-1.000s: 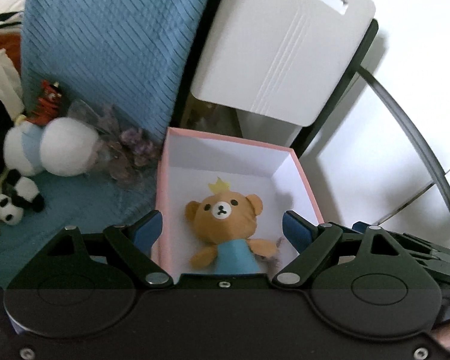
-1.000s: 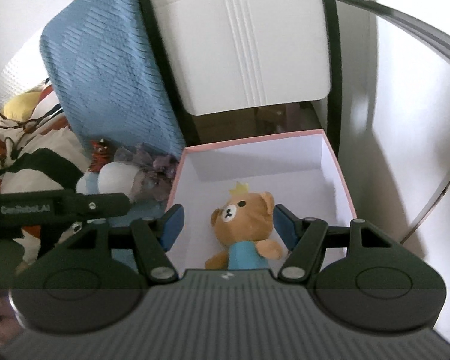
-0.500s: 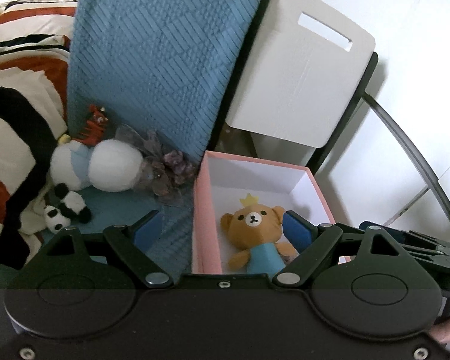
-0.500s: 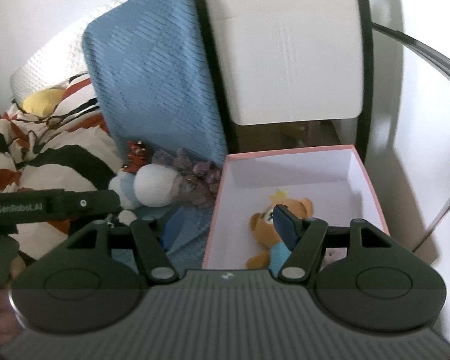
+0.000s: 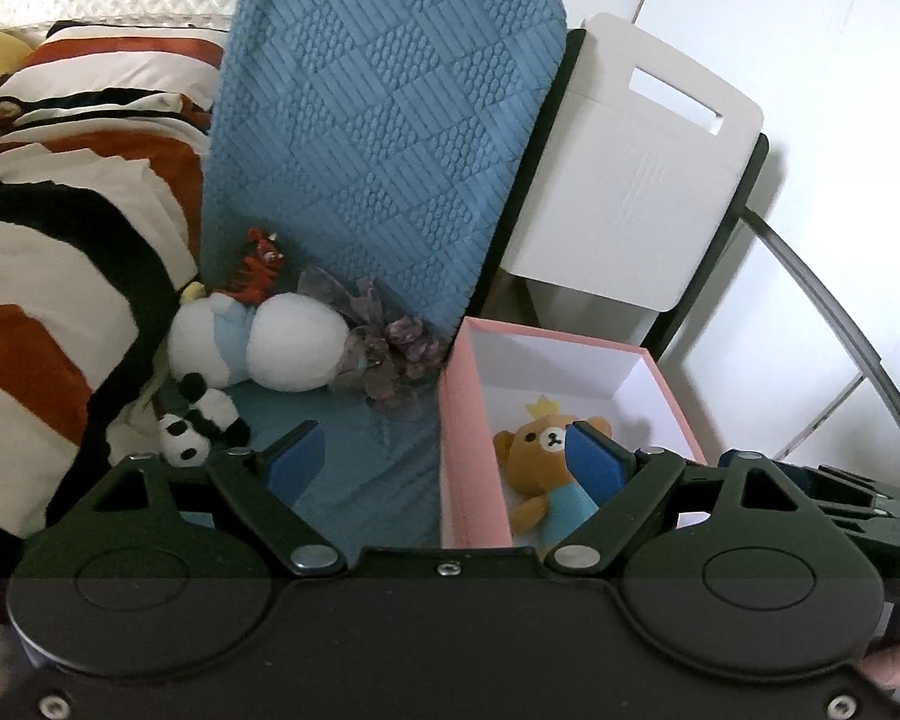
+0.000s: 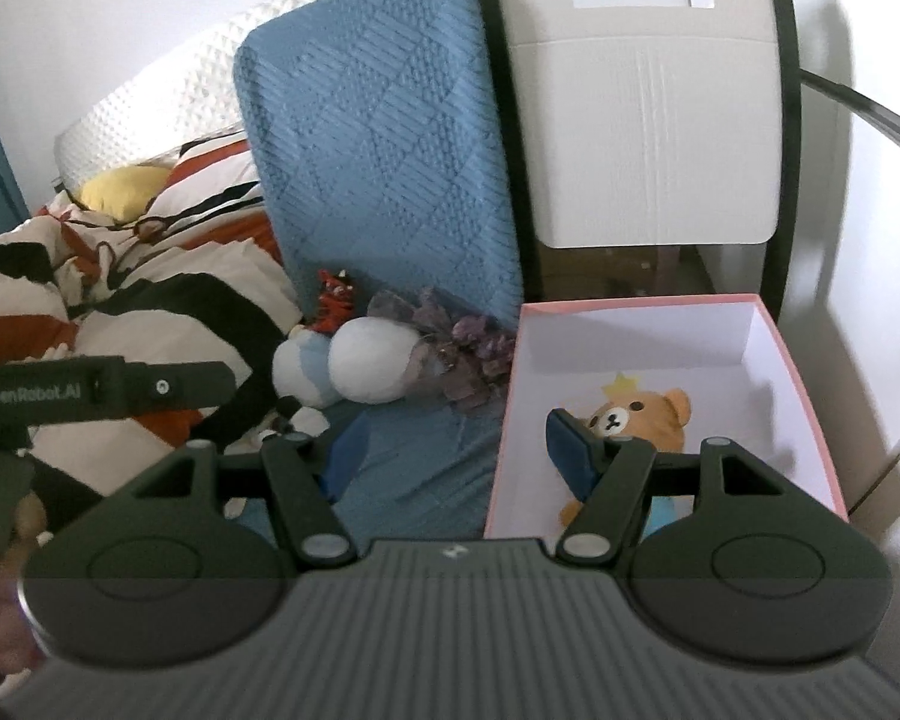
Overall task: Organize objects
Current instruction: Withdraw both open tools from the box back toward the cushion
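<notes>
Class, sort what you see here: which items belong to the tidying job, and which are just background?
Part of the job: pink box; bear plush; white plush; panda plush; tiger toy; purple flowers.

Just lying about: blue cushion; striped blanket; white chair.

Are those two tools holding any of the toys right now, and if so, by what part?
Nothing is held. The left tool and right tool are both open and empty; the bear lies loose in the pink box.
</notes>
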Available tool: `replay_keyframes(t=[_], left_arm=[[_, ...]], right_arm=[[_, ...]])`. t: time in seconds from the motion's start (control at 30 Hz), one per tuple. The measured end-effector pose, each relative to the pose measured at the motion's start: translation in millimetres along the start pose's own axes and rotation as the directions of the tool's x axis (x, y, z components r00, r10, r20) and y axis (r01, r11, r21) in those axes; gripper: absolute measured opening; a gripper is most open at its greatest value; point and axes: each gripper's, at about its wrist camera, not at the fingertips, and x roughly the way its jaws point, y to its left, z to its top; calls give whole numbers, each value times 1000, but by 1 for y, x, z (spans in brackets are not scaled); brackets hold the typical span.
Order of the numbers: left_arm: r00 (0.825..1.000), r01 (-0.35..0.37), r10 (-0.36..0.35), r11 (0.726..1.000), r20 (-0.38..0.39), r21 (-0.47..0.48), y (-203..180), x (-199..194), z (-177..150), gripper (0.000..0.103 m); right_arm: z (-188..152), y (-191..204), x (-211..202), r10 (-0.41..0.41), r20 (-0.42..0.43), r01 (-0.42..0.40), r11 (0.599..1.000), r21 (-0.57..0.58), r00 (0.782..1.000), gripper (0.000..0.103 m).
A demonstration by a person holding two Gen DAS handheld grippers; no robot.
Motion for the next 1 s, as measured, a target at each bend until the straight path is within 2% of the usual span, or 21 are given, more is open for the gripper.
replay_keyframes(t=[0.2, 0.5, 1.0], left_arm=[[1000, 7, -6, 999, 14, -31, 20, -16, -11, 86], [999, 2, -2, 1000, 39, 0, 42, -43, -22, 86], [999, -9, 8, 1000, 45, 22, 67, -45, -52, 86]], right_arm=[[-11, 20, -7, 19, 0, -19, 999, -33, 1000, 68], [-26, 50, -13, 24, 6, -24, 999, -23, 1000, 68], [-56, 78, -1, 49, 3, -49, 998, -47, 999, 68]])
